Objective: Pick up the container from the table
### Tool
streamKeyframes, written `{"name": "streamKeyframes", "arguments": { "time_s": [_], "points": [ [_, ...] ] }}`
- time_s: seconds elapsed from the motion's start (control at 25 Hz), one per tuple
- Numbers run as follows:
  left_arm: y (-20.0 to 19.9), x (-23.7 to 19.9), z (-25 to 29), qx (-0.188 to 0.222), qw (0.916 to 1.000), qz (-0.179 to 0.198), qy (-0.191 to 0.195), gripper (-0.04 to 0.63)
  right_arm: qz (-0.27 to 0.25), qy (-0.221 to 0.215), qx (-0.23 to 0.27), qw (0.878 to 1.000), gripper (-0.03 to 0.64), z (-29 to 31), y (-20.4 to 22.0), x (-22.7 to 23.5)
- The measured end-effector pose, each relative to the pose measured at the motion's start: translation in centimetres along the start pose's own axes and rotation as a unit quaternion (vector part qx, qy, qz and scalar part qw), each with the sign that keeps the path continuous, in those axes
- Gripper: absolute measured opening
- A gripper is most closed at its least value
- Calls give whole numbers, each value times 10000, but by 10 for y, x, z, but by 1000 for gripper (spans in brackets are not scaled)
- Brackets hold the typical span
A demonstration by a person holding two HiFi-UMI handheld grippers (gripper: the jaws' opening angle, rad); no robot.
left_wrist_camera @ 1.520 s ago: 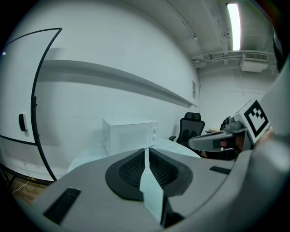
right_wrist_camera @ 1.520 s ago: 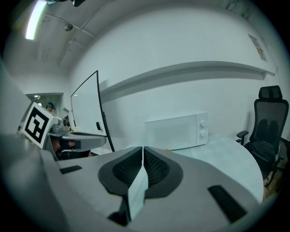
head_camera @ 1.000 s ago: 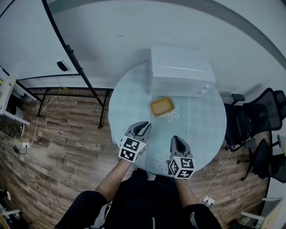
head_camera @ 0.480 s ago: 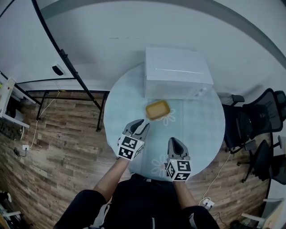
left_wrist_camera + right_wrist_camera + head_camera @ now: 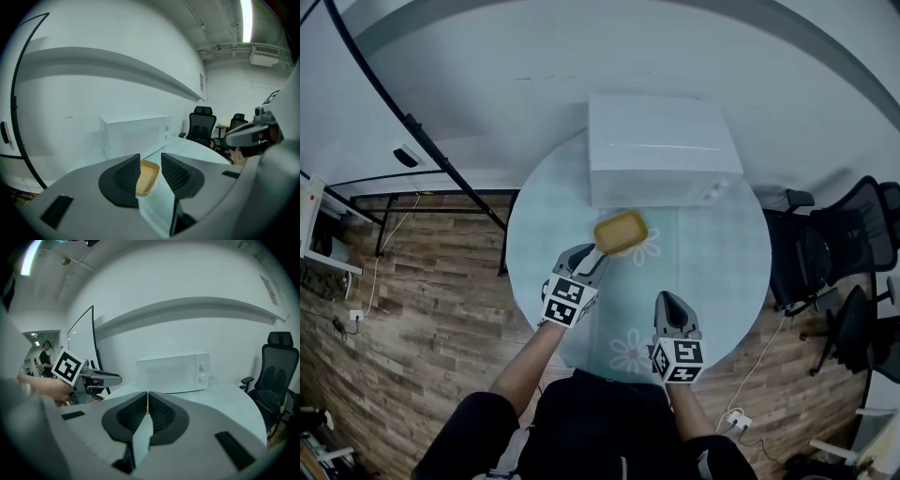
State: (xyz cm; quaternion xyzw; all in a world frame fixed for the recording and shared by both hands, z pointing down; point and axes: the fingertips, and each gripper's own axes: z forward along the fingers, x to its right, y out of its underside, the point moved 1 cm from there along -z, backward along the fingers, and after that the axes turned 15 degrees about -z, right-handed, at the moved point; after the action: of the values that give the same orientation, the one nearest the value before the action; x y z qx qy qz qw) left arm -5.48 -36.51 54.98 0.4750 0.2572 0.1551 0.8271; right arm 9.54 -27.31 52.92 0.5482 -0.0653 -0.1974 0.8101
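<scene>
A shallow yellow container (image 5: 621, 232) lies on the round pale table (image 5: 722, 253), just in front of a white microwave (image 5: 661, 150). My left gripper (image 5: 592, 255) reaches up to its near left edge. Its jaws have just been opening and stand open. In the left gripper view the container (image 5: 148, 177) shows in the gap just past the tips of the left gripper (image 5: 150, 159), and the pads do not press on it. My right gripper (image 5: 672, 302) hovers over the table's near side, apart from the container. In its own view the right gripper (image 5: 147, 403) is shut and empty.
The microwave (image 5: 136, 133) fills the table's far side, close behind the container. Black office chairs (image 5: 834, 253) stand to the right of the table. A dark metal stand (image 5: 422, 141) leans at the left. Wood floor surrounds the table.
My left gripper has moved forward to the container and its jaws have opened from shut. My right gripper has shifted slightly forward and stays shut.
</scene>
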Motion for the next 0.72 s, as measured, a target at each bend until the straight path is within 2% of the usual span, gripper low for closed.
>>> {"name": "streamKeyframes", "arguments": {
  "time_s": [0.72],
  "points": [
    [7,-21,82,-554,9975,441,6,129,98,-325,-463,9984,26,14,33,15]
  ]
}}
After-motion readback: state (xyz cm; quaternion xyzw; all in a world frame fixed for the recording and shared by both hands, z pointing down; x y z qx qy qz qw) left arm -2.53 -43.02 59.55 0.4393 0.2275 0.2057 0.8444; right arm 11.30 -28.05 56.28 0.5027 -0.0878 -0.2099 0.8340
